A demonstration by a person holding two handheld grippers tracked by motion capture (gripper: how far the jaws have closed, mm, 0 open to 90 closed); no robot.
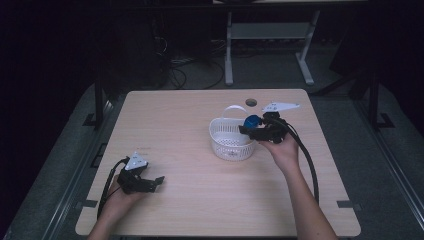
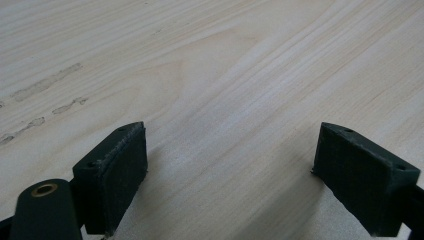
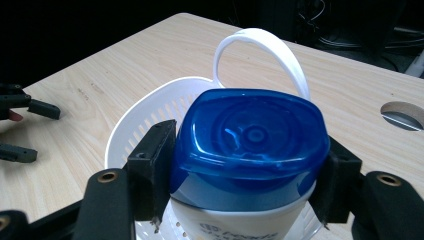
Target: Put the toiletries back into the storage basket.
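Blue cap: sitting on a white bottle [image 3: 240,222], cap [image 3: 250,145] filling the middle of the right gripper view, rounded-square, glossy; in the high view showing as a blue spot [image 1: 252,121] at the basket's right rim.
Bottle: white body below the cap, dark print partly showing at the lower edge, unreadable; standing roughly upright between the jaws.
Right gripper [image 3: 245,170]: pinching the bottle at its cap, one black pad pressing on each side of the blue cap; in the high view it is reaching in from the right [image 1: 250,131] over the basket's right edge.
Right hand [image 1: 285,150]: gripping the gripper body just right of the basket, cable trailing back along the forearm.
Basket [image 1: 222,131]: white, perforated, standing on the table right of centre, handle [image 3: 260,42] arching up behind the cap; bottle hanging over its opening, whether touching the floor of the basket cannot tell.
Left gripper [image 2: 227,175]: jaws spread wide, bare wood lying between the pads; in the high view resting low at the table's near-left part [image 1: 155,181], well apart from the basket.
Left hand [image 1: 122,195]: holding the gripper near the table's front edge.
Table [image 1: 175,115]: light wood grain, round hole [image 1: 251,102] near the far edge behind the basket.
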